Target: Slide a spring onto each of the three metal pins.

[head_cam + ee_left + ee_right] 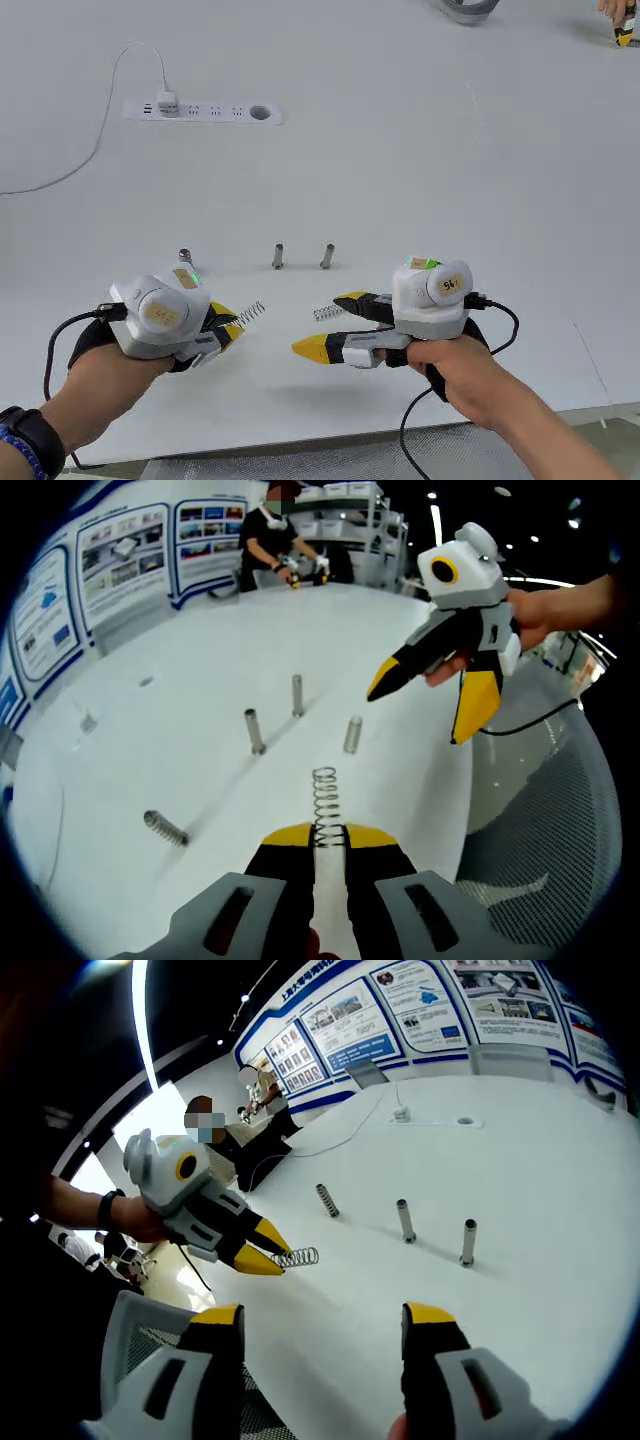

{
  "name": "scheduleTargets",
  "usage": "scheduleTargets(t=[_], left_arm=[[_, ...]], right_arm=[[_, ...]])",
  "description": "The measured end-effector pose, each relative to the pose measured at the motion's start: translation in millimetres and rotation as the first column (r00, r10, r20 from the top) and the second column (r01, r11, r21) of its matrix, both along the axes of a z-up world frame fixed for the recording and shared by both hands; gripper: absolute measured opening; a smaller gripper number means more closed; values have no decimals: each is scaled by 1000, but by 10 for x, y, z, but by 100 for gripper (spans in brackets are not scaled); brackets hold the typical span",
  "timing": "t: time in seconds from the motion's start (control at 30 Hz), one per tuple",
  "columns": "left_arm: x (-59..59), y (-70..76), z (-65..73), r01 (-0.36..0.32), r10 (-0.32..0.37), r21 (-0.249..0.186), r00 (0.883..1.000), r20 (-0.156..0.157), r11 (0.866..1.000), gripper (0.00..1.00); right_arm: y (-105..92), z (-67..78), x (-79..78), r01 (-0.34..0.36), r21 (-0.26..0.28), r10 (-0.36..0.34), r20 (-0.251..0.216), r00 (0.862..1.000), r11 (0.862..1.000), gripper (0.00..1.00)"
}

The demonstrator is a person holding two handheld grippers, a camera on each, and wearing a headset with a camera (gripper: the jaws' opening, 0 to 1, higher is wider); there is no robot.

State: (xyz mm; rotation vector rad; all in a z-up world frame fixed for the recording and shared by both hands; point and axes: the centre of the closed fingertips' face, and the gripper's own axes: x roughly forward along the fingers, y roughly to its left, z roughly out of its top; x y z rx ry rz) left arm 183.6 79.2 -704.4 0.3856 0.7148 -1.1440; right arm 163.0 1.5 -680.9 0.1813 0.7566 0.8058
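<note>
Three metal pins stand in a row on the white table: left pin [185, 258], middle pin [278, 256], right pin [327, 256]. In the right gripper view the left pin [326, 1200] looks wrapped in a coil, while the other two [404, 1220] [468, 1242] are bare. My left gripper [232, 325] is shut on a spring [250, 313], which sticks out past its yellow tips [324, 800]. It hovers in front of the pins. My right gripper [330, 322] is open, with nothing between its jaws [322, 1315]. A loose spring [327, 313] lies on the table by its tips.
A white power strip [200, 110] with a plugged charger and cable lies far back on the left. The table's front edge [300, 435] runs just under my hands, with grey mesh below. A person [270, 540] works at the far side of the table.
</note>
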Motion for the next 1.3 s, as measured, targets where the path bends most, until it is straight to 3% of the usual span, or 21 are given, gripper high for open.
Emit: scheduleTargets(t=[0.37, 0.77, 1.1, 1.3], left_arm=[[-181, -209, 243, 82, -81, -33, 996, 40, 996, 10], [-228, -370, 459, 136, -130, -69, 988, 77, 988, 10], [-240, -421, 601, 197, -187, -73, 975, 122, 978, 10], [-231, -420, 645, 217, -206, -76, 969, 135, 973, 10]], right_arm=[[161, 83, -9, -32, 82, 34, -25, 999, 996, 50], [218, 236, 51, -59, 142, 65, -39, 997, 988, 31], [303, 426, 72, -99, 202, 111, -45, 993, 974, 20], [315, 481, 74, -128, 209, 141, -52, 989, 970, 17]])
